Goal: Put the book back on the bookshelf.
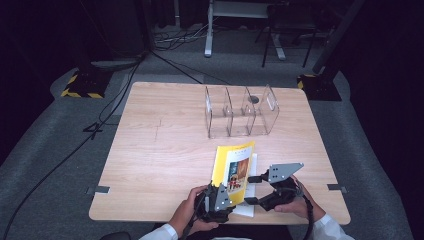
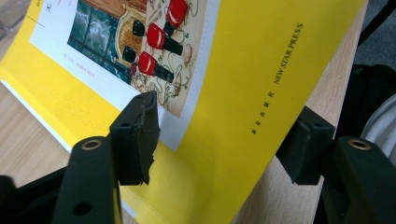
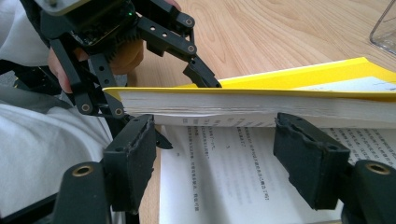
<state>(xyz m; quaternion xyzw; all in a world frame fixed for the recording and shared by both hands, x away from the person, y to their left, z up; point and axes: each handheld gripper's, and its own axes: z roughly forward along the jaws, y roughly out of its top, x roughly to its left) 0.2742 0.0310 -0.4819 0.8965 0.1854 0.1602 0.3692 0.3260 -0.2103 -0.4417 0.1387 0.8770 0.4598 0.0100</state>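
Your left gripper, lower centre, clamps the yellow book at its near corner, lifting it off the white printed sheet. Your right gripper stands open beside its page edge. Upper centre, the clear file rack sits empty; filing evidently remains.

Light wood table with a clear plastic file rack at the back, open yellow book up front.

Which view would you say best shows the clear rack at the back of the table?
The high view: the clear rack stands whole there, all dividers visible. The right gripper view catches only a corner of it.
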